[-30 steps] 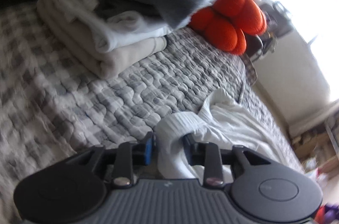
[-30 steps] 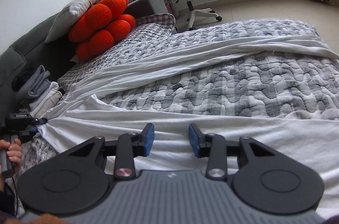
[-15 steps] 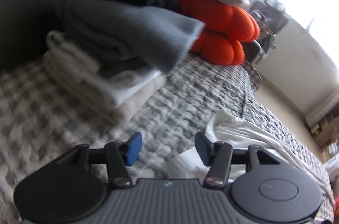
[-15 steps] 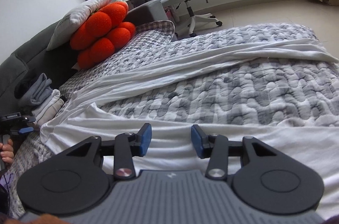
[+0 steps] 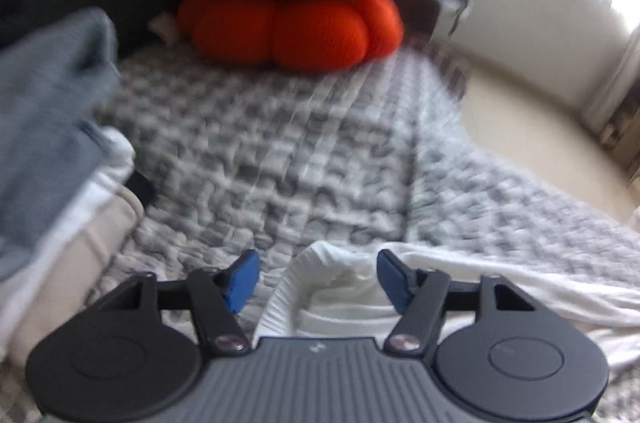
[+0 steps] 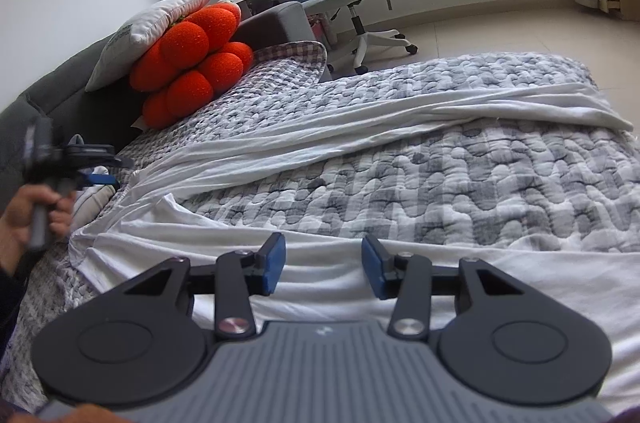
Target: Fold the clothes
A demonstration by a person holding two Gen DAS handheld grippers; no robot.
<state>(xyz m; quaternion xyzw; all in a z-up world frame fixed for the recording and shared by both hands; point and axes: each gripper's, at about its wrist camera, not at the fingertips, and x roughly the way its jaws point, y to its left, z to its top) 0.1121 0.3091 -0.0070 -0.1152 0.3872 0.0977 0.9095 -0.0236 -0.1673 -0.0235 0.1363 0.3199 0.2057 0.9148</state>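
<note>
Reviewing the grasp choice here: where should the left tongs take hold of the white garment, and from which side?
Take the ribbed neckline of the white garment. It stands up off the quilt as a raised loop between the open left tongs, so coming down from above over that fold looks best; the rest lies flat.

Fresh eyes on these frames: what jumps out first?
The orange cushion, a cluster of round lobes, propped against the dark headboard under a white pillow. Next, the white garment stretched across the grey quilt, its ribbed edge lying between the left gripper's open jaws. At far left, a stack of folded clothes sits on the quilt.
</note>
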